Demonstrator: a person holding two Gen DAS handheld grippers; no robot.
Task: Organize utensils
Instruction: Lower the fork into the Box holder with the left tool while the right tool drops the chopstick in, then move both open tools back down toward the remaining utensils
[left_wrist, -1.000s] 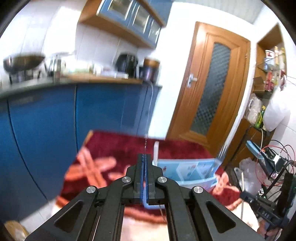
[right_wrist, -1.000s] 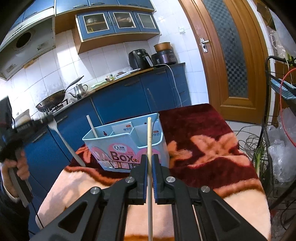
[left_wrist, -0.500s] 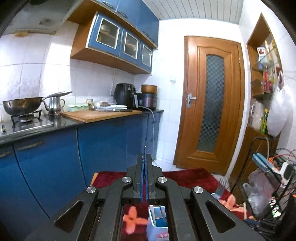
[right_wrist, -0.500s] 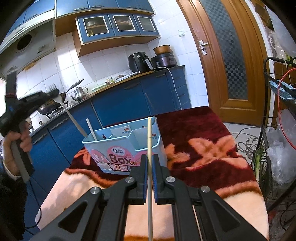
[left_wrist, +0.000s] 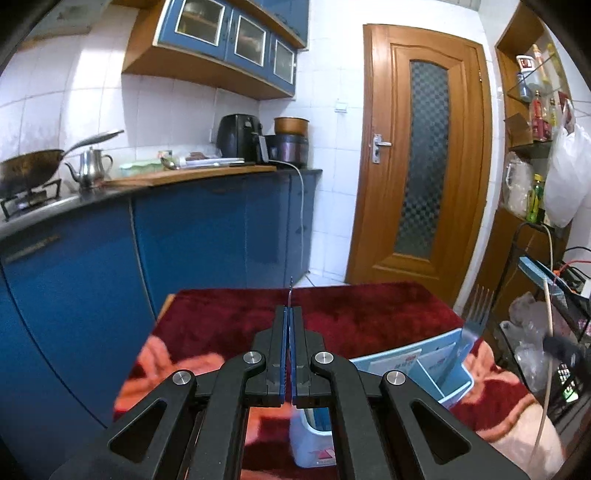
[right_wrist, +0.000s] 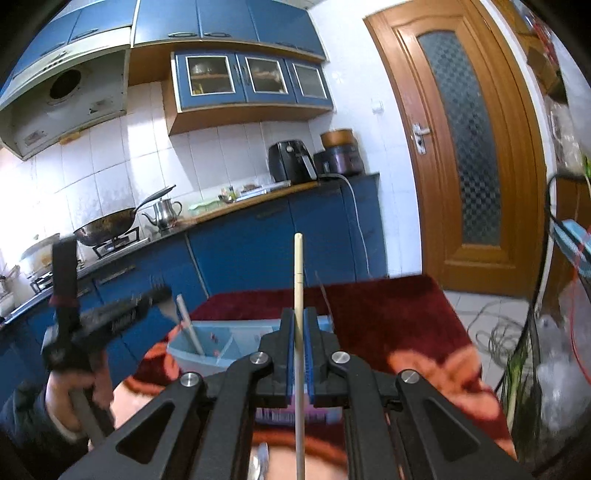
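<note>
1. Currently the left gripper (left_wrist: 290, 314) is clamped on a thin metal utensil (left_wrist: 290, 293). It shows edge-on only, a sliver past the fingertips, so I can't name its type from the left wrist view.
2. From the right wrist view that gripper is motion-blurred. Something like tines shows at its tip, not clear. The left hand (right_wrist: 74, 391) is cut off at the frame edge.
3. The right gripper (right_wrist: 299, 314) is closed on a wooden chopstick (right_wrist: 298, 266). The top sticks out above the fingertips and the lower end runs off the bottom of the frame.
4. The blue box (right_wrist: 207, 343) stands on the blanket-covered table (left_wrist: 351, 306), toward its left edge in the right view. The right gripper's fingers hide most of it, and its label is barely visible under them.
5. In the box: a white stick (right_wrist: 186, 321) leaning in the left compartment, and a fork (left_wrist: 476, 308) tines-up at one end. The fork's handle is blurred.
6. A blurry shiny item (right_wrist: 260, 459) lies at the table's near edge, mostly hidden by the gripper body. Can't identify it.
7. Versus 0.5 s ago:
   - The right gripper has closed in on the box, whose front was fully visible then, and holds the chopstick as before.
   - The left gripper has dropped from high at the left to just beside the box's left end.
   - The left view showed the box under the fingers; now it sits to their right.
</note>
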